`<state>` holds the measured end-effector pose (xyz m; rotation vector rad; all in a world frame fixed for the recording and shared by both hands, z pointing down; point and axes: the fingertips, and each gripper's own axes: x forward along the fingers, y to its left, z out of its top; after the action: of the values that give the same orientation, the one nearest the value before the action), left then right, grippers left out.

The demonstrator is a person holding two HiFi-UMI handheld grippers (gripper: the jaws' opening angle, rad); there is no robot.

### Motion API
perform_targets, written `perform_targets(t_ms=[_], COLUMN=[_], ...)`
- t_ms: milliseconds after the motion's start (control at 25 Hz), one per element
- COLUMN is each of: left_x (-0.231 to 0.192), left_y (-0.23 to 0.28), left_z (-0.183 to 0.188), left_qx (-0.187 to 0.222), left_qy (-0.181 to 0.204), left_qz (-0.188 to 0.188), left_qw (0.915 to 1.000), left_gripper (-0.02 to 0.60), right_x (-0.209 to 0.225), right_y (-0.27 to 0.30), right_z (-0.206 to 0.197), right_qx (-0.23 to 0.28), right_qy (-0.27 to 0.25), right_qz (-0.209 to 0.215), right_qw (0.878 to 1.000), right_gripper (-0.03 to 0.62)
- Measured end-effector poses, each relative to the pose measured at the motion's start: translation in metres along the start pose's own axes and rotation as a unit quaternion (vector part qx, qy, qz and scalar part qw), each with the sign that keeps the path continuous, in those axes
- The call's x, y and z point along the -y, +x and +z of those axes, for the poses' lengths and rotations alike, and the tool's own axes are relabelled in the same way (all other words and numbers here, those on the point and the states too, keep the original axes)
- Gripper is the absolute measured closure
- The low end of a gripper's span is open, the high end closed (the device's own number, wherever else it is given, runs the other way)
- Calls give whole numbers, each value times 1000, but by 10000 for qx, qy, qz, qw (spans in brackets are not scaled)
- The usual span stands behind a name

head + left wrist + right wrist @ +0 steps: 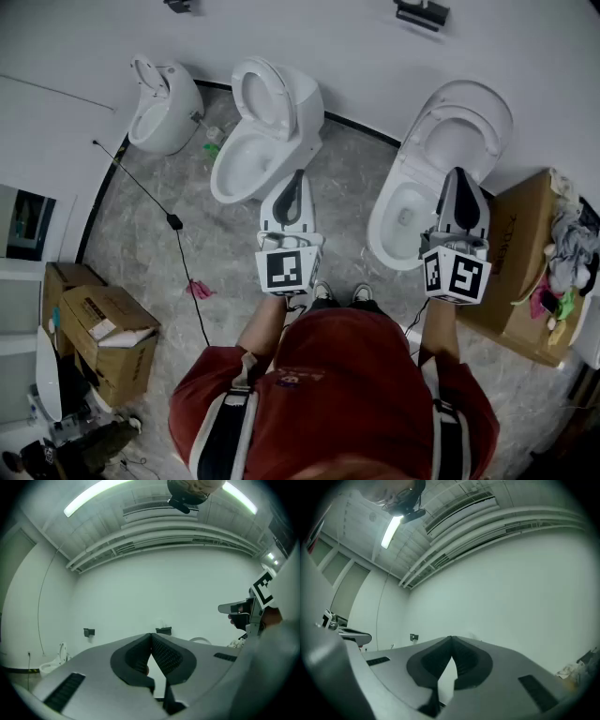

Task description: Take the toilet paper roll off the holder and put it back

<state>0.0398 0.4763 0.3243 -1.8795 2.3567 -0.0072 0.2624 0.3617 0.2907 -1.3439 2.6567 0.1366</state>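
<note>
The left claw [293,192] was shut tight. Its two tips touched, and it held nothing. The right claw [460,192] was shut tight too, with nothing in it. Both claws were held out side by side, a little apart, and they pointed at the white wall [356,56]. The middle toilet [258,141] had its lid up and sat on the floor just in front of the left claw. The right toilet [436,159] sat below and in front of the right claw. The small toilet [164,103] stood further off, to the left of the left claw. A brown box [525,272] sat just to the right of the right claw. Far ahead of the left claw, a small dark thing [163,630] stuck out of the wall, just above the claw's tips. I could not tell where the toilet paper roll was.
</note>
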Motion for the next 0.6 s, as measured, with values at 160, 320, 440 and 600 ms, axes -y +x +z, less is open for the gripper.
perform_targets(t_ms=[160,320,440,600], left_x=[-5,-11,-18,-30], left_y=[2,4,5,6], left_z=[0,-3,-5,-4], left_qx=[50,93,78,140], left_qy=[-54,-81,-84,-108], left_qz=[-23,-39,-22,-73], left_qw=[10000,9999,9999,9998], left_gripper=[568,566,566,567], right_x=[-5,-10,-16,-25], right_y=[3,7,12,15], right_z=[-2,-4,-5,-5], right_qx=[-35,-44,-52,-31], right_qy=[-28,-46,-48,29], right_qz=[-18,-18,9,-65], right_qw=[10000,10000,10000,10000], right_gripper=[588,588,588,588])
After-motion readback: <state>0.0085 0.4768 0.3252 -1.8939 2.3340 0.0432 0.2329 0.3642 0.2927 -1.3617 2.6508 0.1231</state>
